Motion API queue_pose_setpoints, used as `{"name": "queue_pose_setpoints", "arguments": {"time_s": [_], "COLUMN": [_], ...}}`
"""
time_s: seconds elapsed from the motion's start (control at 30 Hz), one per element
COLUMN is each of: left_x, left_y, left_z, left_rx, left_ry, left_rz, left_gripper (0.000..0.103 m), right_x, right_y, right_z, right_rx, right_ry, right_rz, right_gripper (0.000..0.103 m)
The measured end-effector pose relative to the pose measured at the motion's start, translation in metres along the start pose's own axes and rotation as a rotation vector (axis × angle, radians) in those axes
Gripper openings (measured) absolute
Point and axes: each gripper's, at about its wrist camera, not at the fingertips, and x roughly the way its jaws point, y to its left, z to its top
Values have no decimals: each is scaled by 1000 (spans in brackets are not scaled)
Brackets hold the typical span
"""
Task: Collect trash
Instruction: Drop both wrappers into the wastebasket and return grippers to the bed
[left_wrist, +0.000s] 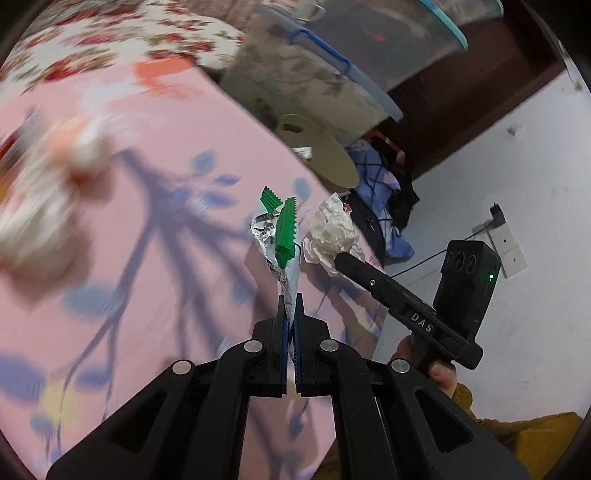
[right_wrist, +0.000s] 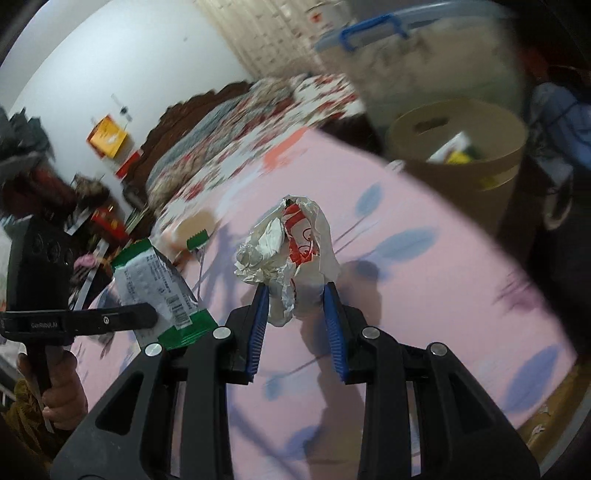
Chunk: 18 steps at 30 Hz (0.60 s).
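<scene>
Pink bedsheet with blue leaf print (right_wrist: 424, 295) below, green and silver foil snack wrapper (left_wrist: 286, 254) pinched in closed left gripper (left_wrist: 291, 317), crumpled white and red paper wrapper (right_wrist: 291, 254) clamped in right gripper (right_wrist: 295, 295), round cardboard bin (right_wrist: 461, 158) beyond bed edge, holding trash.

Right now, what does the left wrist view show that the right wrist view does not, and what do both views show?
Only the left wrist view shows the wall socket with its plug, and the green wrapper's silver inner side. Only the right wrist view shows trash already lying inside the cardboard bin, the wrapper's printed barcode side, and the red print on the crumpled paper. Both show the left gripper shut on the green wrapper, the right gripper shut on the crumpled paper, the pink sheet, the bin and the plastic storage box.
</scene>
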Motion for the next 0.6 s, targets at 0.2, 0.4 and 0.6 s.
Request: {"name": "queue_pose_setpoints", "arguments": {"time_s": [0.2, 0.4, 0.6], "left_x": [65, 133, 201], "left_y": [-37, -68, -77], "left_z": [65, 147, 209], "left_rx": [92, 152, 166], "left_ry": [70, 88, 94], "left_rz": [12, 53, 141], "left_gripper": [2, 2, 5], "right_x": [-13, -6, 24], "right_y": [-68, -127, -160], "right_z": [43, 91, 130], "right_rx": [101, 188, 215], "right_ry": [-66, -113, -95], "right_rz": [-42, -91, -131], "right_gripper": [33, 33, 42]}}
